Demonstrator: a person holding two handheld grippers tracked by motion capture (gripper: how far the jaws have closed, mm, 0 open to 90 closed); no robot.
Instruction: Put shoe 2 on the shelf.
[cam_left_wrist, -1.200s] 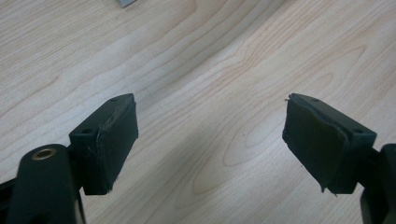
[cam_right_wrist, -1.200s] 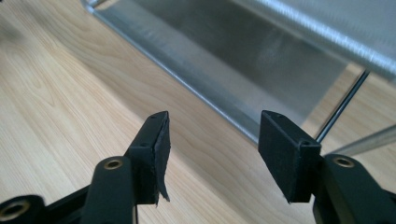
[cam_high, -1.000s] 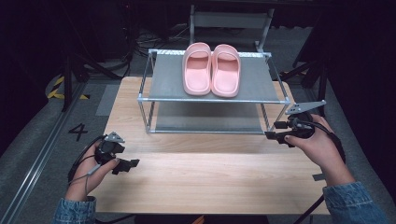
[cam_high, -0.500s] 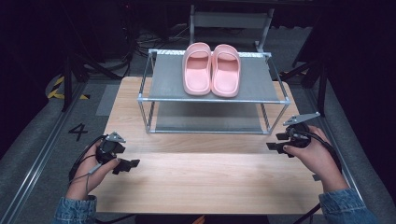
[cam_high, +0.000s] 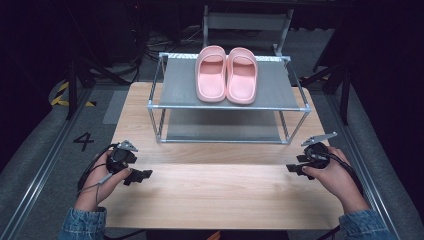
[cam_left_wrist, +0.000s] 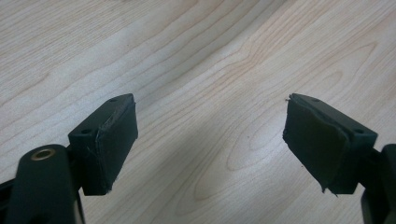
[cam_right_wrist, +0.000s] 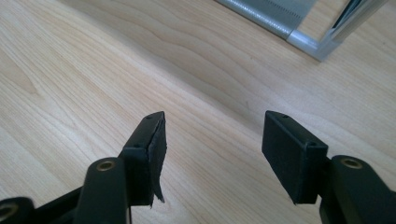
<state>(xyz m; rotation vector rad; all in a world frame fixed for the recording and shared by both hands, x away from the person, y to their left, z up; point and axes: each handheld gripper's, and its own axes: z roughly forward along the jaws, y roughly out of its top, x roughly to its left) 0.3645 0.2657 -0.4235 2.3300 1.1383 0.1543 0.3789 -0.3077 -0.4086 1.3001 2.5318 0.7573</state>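
1. Resting low on the table (cam_high: 220, 195), the left claw (cam_high: 142, 175) at lower left and the right claw (cam_high: 294, 168) at lower right both gape, released and empty.
2. Both pink slippers (cam_high: 226, 75) sit side by side on the rack (cam_high: 280, 97) top, upper centre, well apart from either claw.
3. A hurried reach could likely clip the rack's front rail, or pinch one thin strap and let that slipper slide off.

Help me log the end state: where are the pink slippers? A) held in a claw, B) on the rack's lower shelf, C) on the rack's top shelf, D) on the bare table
C: the pink slippers sit side by side on the top shelf of the rack; both claws are open and empty.
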